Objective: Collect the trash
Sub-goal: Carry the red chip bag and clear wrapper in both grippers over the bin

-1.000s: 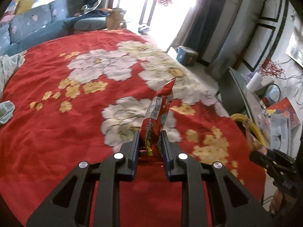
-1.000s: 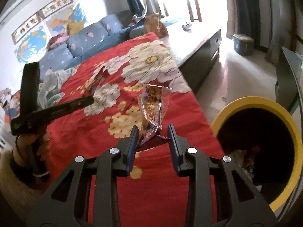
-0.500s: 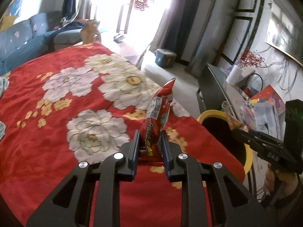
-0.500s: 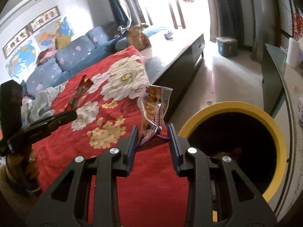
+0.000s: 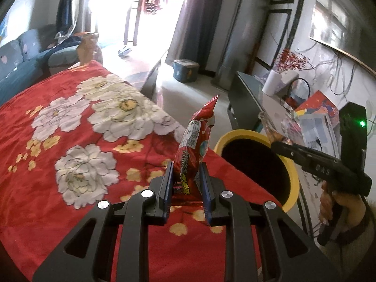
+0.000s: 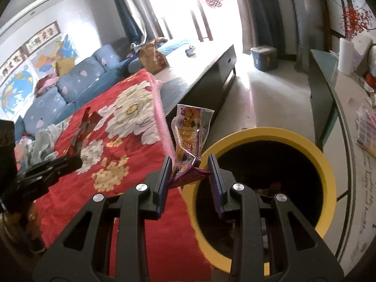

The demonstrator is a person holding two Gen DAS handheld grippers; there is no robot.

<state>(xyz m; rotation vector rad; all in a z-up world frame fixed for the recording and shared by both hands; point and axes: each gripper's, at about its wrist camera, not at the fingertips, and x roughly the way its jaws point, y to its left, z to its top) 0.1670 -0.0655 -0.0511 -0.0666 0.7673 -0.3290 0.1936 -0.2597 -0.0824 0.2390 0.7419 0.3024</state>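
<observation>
The left gripper (image 5: 186, 188) pinches a red snack packet (image 5: 196, 150) that stands up between its jaws, over the red flowered blanket (image 5: 70, 188) near its right edge. The packet has a white printed label and yellow letters, too blurry to read. The right gripper (image 6: 191, 181) squeezes a crumpled purple snack wrapper (image 6: 190, 141) at the rim of the yellow trash bin (image 6: 326, 171). Its cartoon print cannot be read.
</observation>
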